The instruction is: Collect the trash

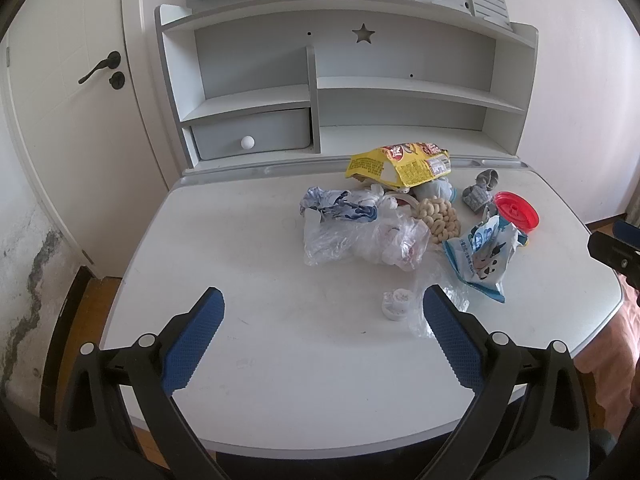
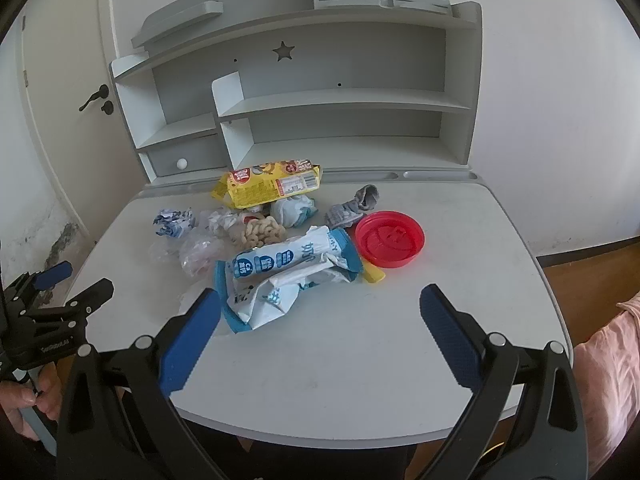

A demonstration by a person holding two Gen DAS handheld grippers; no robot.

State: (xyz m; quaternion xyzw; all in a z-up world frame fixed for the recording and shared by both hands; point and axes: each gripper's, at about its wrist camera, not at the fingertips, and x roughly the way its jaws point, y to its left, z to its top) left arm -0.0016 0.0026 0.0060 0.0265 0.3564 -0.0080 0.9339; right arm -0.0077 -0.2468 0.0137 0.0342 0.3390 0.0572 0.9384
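Note:
A heap of trash lies on the white desk [image 1: 248, 240]: a yellow snack bag [image 1: 400, 162], a clear plastic bag [image 1: 360, 240], crumpled blue-white paper [image 1: 336, 204], a blue-white wrapper [image 1: 482, 254], a red lid [image 1: 516, 212] and a small white cap [image 1: 396, 304]. My left gripper [image 1: 322, 304] hovers open over the desk's near edge, short of the heap. In the right wrist view the blue-white wrapper [image 2: 288, 276] lies just beyond my right gripper [image 2: 320, 300], which is open and empty, with the red lid [image 2: 390, 238] and yellow snack bag [image 2: 268, 186] farther back.
A grey shelf unit [image 1: 344, 92] with a drawer [image 1: 252, 136] stands at the desk's back. A door [image 1: 68, 120] is at left. A knotted beige ring [image 1: 438, 216] and a grey crumpled wad [image 1: 480, 190] sit in the heap. A hand [image 2: 24, 404] holds the left gripper [image 2: 60, 296].

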